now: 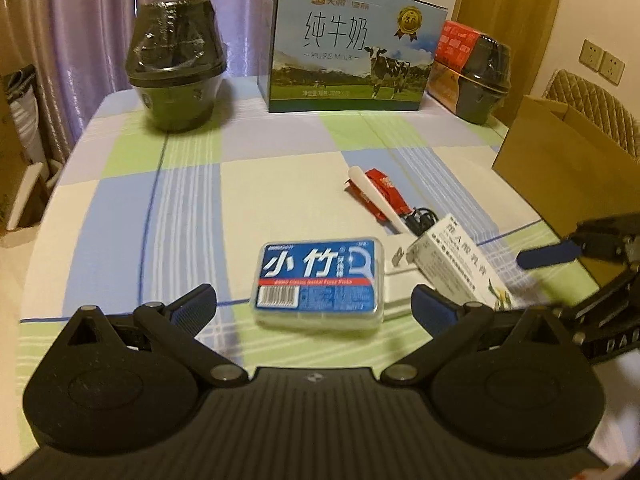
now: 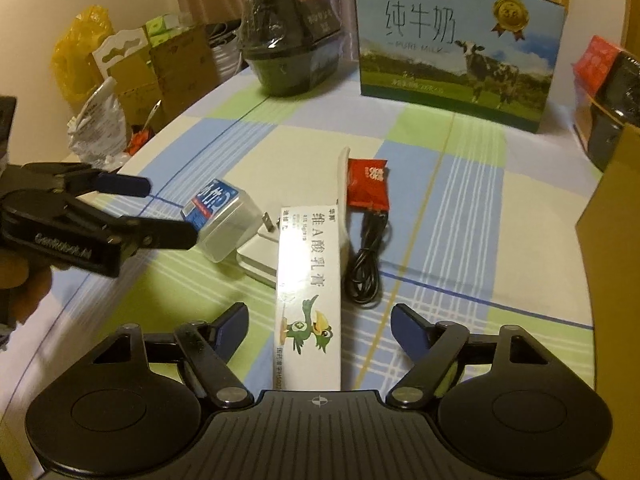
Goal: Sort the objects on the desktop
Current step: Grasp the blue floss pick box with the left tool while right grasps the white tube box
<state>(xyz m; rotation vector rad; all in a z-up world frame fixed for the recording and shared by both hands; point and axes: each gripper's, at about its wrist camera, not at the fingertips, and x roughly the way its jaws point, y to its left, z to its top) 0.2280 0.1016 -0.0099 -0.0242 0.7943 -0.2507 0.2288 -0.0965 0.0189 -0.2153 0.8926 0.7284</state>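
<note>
Jaws spread wide and empty on both sides: the left gripper straddles a blue-labelled floss box lying flat on the checked worktop, while the right gripper frames a long white carton just beside a coiled black cable. Both packs look light and stiff; the box's clear plastic may be slippery, so its long side walls seem the surest hold, as do the carton's long edges.
</note>
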